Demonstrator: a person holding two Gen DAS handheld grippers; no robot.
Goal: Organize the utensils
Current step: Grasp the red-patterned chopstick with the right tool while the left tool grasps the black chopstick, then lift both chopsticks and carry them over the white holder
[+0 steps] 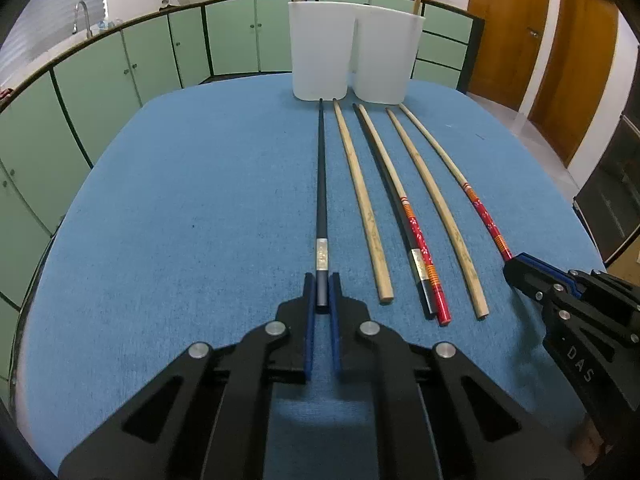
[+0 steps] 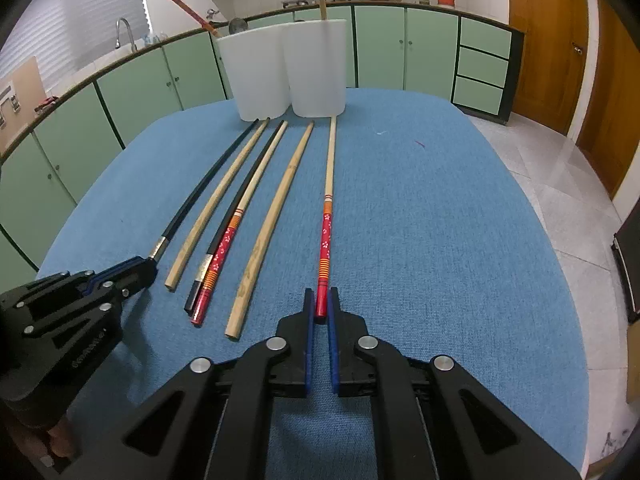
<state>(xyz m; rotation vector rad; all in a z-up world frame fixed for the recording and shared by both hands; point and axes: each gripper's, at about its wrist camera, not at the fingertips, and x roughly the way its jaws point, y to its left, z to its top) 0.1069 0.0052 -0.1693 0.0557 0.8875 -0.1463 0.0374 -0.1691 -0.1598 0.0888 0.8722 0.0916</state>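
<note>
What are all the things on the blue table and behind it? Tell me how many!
black chopsticks: 2, one between the left gripper's fingers, one under a red-ended stick
plain wooden chopsticks: 2, tan, lying on the cloth
red-ended chopsticks: 2 on the cloth, one between the right gripper's fingers, one in the middle
white holders: 2, far end of the table, side by side, utensils sticking out
tablecloth: 1, blue
cabinets: several, green, behind
doors: wooden, brown, far right
left gripper: 1, black with blue pads
right gripper: 1, same
</note>
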